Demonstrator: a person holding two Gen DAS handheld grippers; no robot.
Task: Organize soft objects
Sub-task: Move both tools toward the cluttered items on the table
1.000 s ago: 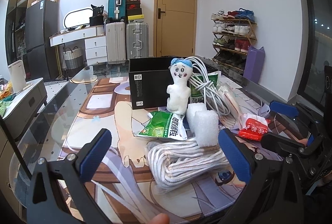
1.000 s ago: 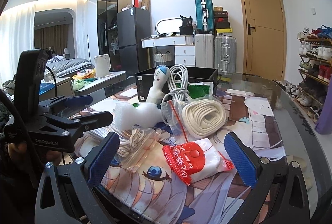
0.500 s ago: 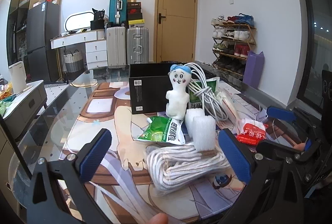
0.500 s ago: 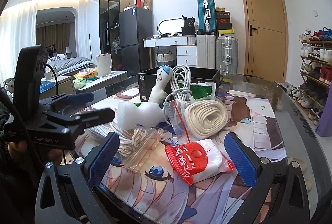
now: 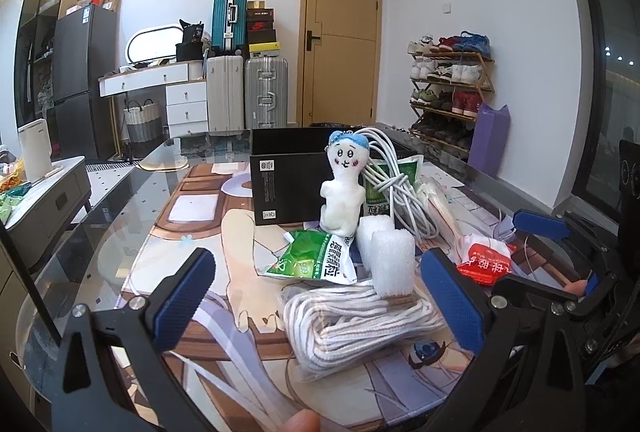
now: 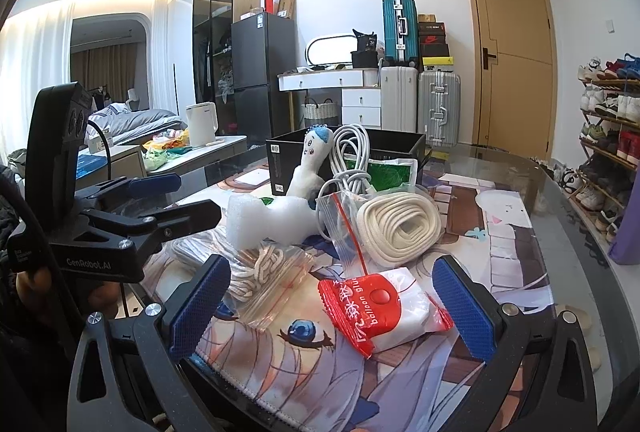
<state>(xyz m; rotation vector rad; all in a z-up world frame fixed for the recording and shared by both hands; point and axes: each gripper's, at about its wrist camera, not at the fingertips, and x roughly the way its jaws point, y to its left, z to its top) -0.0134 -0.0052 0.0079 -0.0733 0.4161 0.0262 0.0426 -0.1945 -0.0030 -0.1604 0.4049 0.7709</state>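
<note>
The left gripper (image 5: pixel 320 296) hangs low over the near edge of the table (image 5: pixel 120 216), its jaws wide apart with nothing between them but the view of a bagged white rope (image 5: pixel 356 324) lying on the printed mat (image 5: pixel 248 272). Behind the rope stand two foam blocks (image 5: pixel 390 260), a green packet (image 5: pixel 316 256) and a white doll (image 5: pixel 340 188) with blue hair, leaning by a black box (image 5: pixel 288 188) near the table's middle. A coil of white cable (image 5: pixel 396 192) rests against the box beside the doll.

The right gripper (image 6: pixel 332 308) hovers at the table's near edge too, jaws spread wide and holding nothing. Just ahead of it lies a red-and-white packet (image 6: pixel 384 308) on the mat, with a zip bag of cord (image 6: pixel 264 272) to its left and a thick cream rope coil (image 6: pixel 400 224) in a clear bag farther in. The foam, doll and cable crowd together in front of the box.
</note>
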